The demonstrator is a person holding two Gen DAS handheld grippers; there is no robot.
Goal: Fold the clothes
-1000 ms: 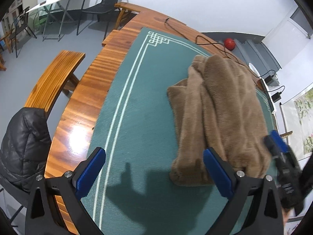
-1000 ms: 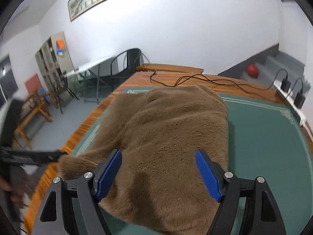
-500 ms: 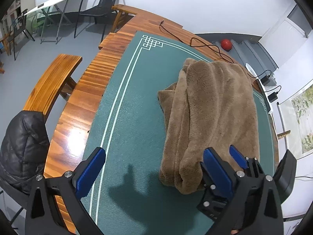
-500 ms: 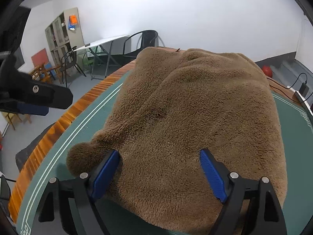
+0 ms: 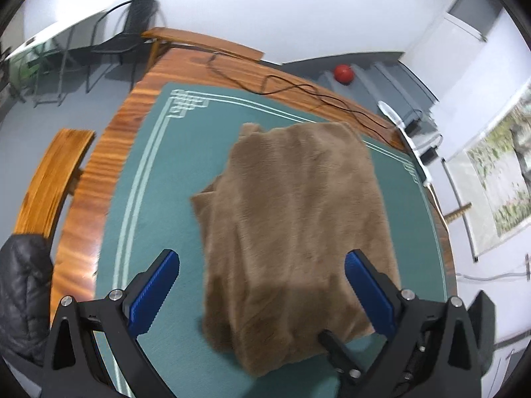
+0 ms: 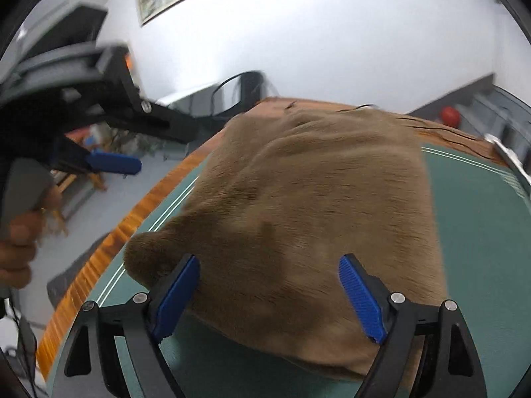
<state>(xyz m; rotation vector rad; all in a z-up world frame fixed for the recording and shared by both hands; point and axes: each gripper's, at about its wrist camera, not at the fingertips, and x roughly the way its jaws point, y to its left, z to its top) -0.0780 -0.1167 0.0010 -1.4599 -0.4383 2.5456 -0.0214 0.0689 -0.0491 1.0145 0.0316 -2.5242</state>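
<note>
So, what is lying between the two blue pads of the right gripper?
In the right wrist view, the near edge of the brown fleece garment lies between the open jaws of the right gripper; the pads do not press it.

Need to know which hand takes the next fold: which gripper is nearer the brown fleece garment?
Right. The right gripper has open jaws down at the brown fleece garment; the left gripper, also open, hangs above its near edge.

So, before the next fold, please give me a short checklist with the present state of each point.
1. Garment fully on the mat: ok.
2. Left gripper open, holding nothing: ok.
3. Right gripper open, its jaws just widened, fabric between but not pinched: ok.
4. Cable clear of the garment: ok.
5. Fold edges aligned: cannot tell, blurred.
</note>
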